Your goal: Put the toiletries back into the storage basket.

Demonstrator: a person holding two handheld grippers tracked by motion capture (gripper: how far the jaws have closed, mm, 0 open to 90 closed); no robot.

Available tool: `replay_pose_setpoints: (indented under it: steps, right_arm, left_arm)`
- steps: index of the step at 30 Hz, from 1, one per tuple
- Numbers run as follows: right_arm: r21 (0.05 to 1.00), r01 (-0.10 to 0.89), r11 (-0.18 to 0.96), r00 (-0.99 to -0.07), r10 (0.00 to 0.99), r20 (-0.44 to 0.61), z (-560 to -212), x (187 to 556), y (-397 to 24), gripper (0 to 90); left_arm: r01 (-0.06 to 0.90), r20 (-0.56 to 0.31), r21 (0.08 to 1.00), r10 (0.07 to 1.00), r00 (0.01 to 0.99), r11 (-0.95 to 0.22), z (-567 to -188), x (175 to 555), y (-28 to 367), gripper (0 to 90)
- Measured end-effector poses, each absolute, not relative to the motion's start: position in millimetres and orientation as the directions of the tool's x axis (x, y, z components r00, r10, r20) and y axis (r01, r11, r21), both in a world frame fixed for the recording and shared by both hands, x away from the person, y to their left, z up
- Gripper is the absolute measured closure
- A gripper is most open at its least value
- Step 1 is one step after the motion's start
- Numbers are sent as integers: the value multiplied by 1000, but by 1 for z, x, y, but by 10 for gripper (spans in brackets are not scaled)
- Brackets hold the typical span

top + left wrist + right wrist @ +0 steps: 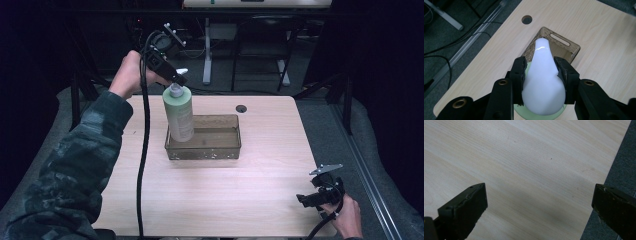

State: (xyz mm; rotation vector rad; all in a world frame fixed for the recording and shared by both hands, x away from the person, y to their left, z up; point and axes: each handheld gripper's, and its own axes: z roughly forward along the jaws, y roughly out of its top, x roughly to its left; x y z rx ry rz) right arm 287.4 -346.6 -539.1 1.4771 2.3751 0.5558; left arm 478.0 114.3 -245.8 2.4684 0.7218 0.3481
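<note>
High view: one pale green bottle [179,116], cylindrical and smooth, upright in the left end of one translucent brown bin [220,150] — rectangular, low-walled, near the middle of a light wood-grain table [240,200]. White pump head [176,90] on top of bottle, glossy, tapering to a rounded spout. Left gripper [176,77] angled down over bottle from the far left, black jaws clamped on pump head; left hand [131,74] wrapped round gripper body, forearm in mottled camouflage sleeve [85,165] raised over table's left edge, black cable [144,160] hanging down toward near edge. One round hole [241,108] in tabletop beyond bin. Left gripper view: pump head [543,82] pinched between both pads at its neck, green bottle shoulder [524,112] visible beneath; bin [564,48] below with perforated wall and slotted handle cut-out; hole [527,19] beyond. Right gripper [312,199] low at table's near right corner, held level in right hand [345,215], grey three-cornered plate on top. Right gripper view: jaws spread wide apart, nothing between them — bare matt wood grain [524,170] underneath, grey carpet [621,165] past table edge. Count: two grippers, one bottle, one bin.
</note>
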Motion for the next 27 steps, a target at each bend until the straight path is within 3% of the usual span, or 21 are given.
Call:
replay_pose_setpoints:
  steps: [27]
  right_arm:
    - [461,785,413,-441,896,-51,-540,287,-346,0]
  left_arm:
    - [445,72,576,585,807,-686,-273,493,118,631]
